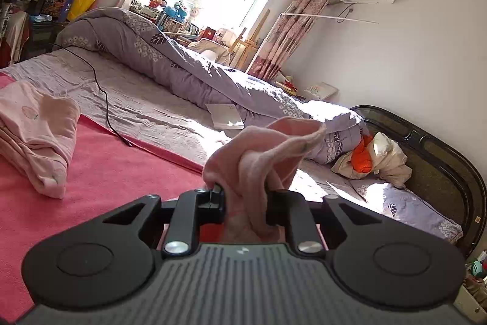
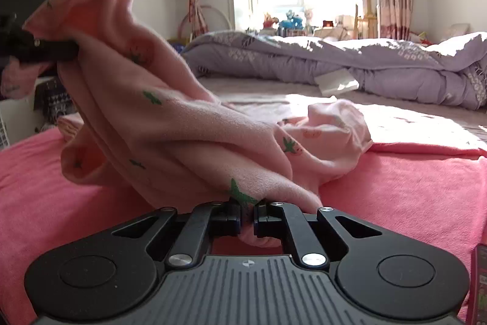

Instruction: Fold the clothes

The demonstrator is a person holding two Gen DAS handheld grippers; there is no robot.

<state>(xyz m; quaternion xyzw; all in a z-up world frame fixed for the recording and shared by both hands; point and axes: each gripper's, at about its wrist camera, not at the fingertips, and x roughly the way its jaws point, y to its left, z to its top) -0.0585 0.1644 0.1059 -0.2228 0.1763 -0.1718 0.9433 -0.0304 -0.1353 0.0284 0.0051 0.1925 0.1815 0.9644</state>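
Right wrist view is showing a bed (image 2: 395, 118) wearing a pink blanket (image 2: 395, 188), with a purple duvet (image 2: 334, 60) lying bunched along its far side. Across the blanket, a pink strawberry-print garment (image 2: 182, 124) is stretching, partly lifted, partly trailing (rather crumpled). The left gripper (image 1: 245, 197) is clamping one bunched end of it, while the right gripper (image 2: 247, 213) is pinching another end tight. Farther left, a folded pink garment (image 1: 36, 136) is resting on the blanket.
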